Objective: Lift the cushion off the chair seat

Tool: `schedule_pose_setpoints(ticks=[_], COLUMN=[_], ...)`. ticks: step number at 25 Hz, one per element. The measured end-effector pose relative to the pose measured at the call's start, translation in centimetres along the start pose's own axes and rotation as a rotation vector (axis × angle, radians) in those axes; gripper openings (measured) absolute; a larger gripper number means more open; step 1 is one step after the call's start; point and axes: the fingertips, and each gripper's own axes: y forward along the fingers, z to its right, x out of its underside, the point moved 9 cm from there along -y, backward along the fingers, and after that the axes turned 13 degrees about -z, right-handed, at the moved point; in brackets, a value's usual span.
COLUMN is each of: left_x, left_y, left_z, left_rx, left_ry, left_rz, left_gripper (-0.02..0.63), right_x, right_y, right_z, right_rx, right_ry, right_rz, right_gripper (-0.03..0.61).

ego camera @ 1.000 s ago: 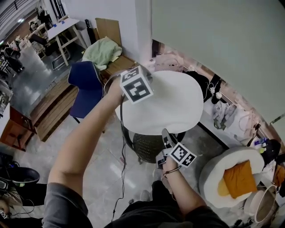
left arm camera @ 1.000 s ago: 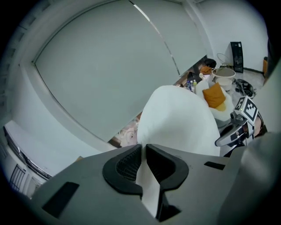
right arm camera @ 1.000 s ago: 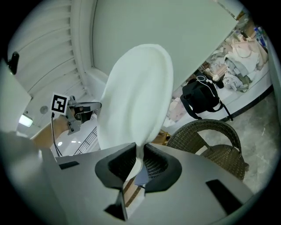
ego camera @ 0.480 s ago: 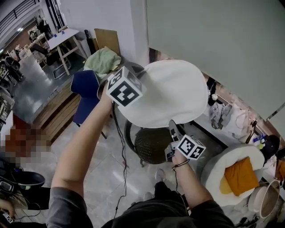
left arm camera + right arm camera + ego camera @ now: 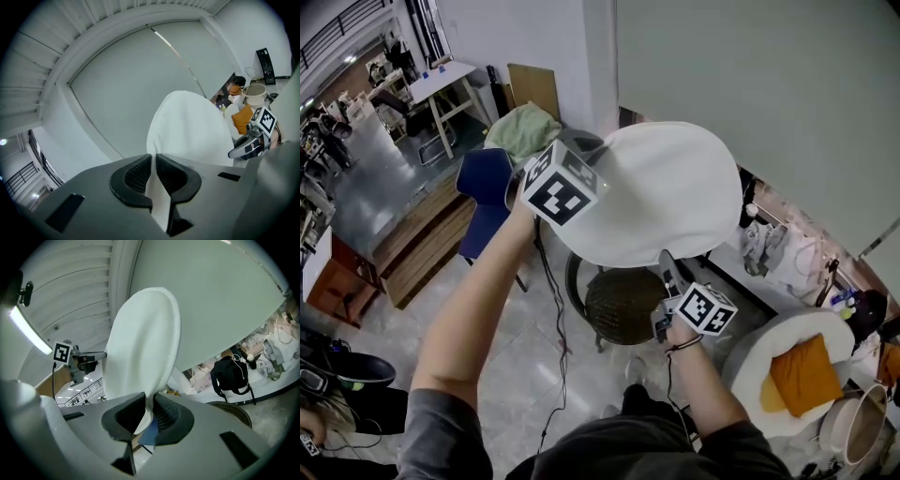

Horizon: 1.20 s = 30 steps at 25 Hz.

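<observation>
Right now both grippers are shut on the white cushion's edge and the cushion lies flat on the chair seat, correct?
Not quite. The cushion is not lying on the chair seat: the head view shows it held up in the air, the dark woven seat bare below it. The left gripper and right gripper are indeed shut on its edge.

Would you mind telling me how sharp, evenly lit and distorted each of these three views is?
Head view: sharp and evenly lit, though the white cushion shows little texture. Left gripper view: heavy fisheye with black corners, straight lines bowed. Right gripper view: same fisheye, and a strip lamp glares at the left edge.
</observation>
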Motion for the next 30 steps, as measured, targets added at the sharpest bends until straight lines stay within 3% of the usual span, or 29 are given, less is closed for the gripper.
schedule_pose_setpoints(ticks=[30], left_x=[0.39], left_y=[0.56], left_z=[0.51], left_rx=[0.022], left_ry=[-0.006], left_rz=[0.0], left_gripper=[0.046], right_x=[0.81], right_y=[-0.3], right_z=[0.03], right_rx=[0.03], right_ry=[0.026], right_rz=[0.001], right_gripper=[0.051])
